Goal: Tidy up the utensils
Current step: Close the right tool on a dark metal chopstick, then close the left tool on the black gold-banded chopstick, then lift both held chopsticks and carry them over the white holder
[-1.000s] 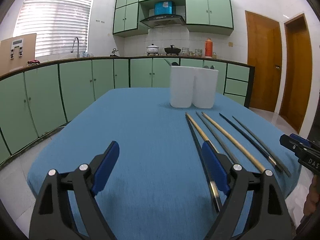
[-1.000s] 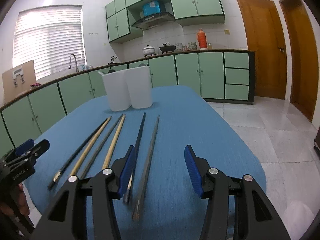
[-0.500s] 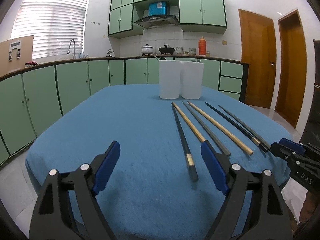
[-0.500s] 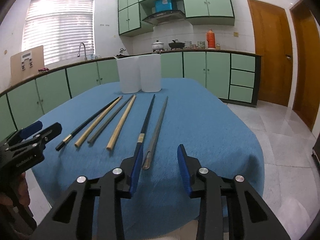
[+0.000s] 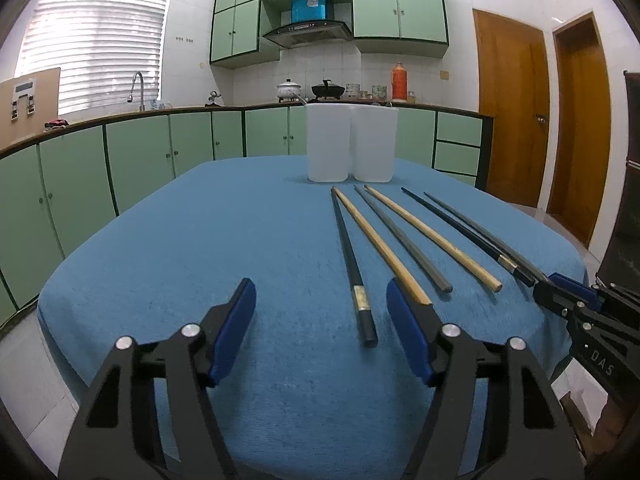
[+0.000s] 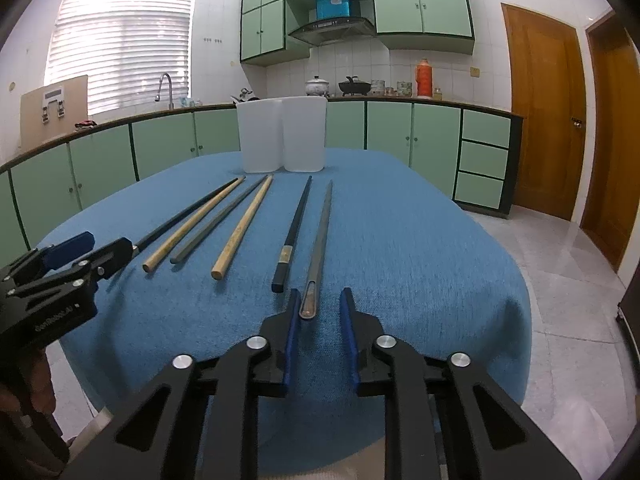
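Chopsticks, six long thin sticks of black, tan wood and grey [image 6: 320, 236], lie side by side on the blue tablecloth [image 6: 420, 248] before two white plastic holders [image 6: 280, 136]; they appear light, rigid and prone to roll, best pinched near the thick end. The right gripper [image 6: 320, 340], narrowed but empty, brackets the rightmost grey stick's near tip, while the left gripper [image 5: 320, 336] hangs wide apart, holding nothing.

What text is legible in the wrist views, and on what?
"DAS", cut off by the frame edge: white letters on the right gripper body, seen from the left wrist view.
White lettering on the left gripper body, seen from the right wrist view: too blurred to read.
Label on the blue box above the range hood: too small to read.
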A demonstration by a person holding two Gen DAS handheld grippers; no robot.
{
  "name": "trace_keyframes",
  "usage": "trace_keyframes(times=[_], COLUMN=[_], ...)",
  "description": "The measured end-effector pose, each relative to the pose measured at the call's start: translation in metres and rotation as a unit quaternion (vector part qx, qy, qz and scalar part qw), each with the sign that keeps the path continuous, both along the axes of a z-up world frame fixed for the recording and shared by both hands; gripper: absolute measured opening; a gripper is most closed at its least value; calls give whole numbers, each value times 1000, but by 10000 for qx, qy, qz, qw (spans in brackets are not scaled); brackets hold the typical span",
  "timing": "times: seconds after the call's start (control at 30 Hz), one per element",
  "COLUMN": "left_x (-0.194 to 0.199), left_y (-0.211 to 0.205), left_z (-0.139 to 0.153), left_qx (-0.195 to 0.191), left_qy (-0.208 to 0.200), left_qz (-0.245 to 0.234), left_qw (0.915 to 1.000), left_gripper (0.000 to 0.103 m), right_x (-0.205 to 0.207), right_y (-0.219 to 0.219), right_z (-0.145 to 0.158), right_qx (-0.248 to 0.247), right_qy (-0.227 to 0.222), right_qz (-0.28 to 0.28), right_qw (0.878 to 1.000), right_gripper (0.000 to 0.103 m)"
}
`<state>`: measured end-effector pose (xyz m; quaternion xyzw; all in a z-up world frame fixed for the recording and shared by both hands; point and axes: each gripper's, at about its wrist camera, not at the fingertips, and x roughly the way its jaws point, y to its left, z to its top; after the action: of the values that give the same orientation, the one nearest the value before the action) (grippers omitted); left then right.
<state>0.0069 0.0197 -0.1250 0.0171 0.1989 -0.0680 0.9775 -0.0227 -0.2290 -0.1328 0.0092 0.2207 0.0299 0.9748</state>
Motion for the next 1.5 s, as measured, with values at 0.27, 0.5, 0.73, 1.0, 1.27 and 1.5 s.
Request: trace_keyframes(times=[0.27,0.5,0.73,1.0,1.27,1.5], left_x=[-2,-1,-1,0,-1,-3], left_y=[-7,-11,-18,-22,-22,-21], left_z=[-1,-2,-5,-5,5,31], left_qx=[93,129,169,161,170,198], left_qy=[4,48,110,99,-58,-418], left_qz=[-100,-166,-261,-273,-201,-231], left_qw=[9999,9998,9995,9995,9996,9987], left_gripper=[54,37,18,9,6,6], right_x=[-2,-2,0,0,-3,-3], right_y=[2,0,-1,-2,-4,-8], right_z=[4,8,15,16,23,43], right_qx=[-73,-36,10,57,35,-86], right_qy=[-83,-188,-293,-342,-503,-778], right_qz=[6,-70,-86,-104,-126,-148], right_qw=[9999,9998,9995,9993,9986,9968], right_gripper=[9,8,8,8,8,8])
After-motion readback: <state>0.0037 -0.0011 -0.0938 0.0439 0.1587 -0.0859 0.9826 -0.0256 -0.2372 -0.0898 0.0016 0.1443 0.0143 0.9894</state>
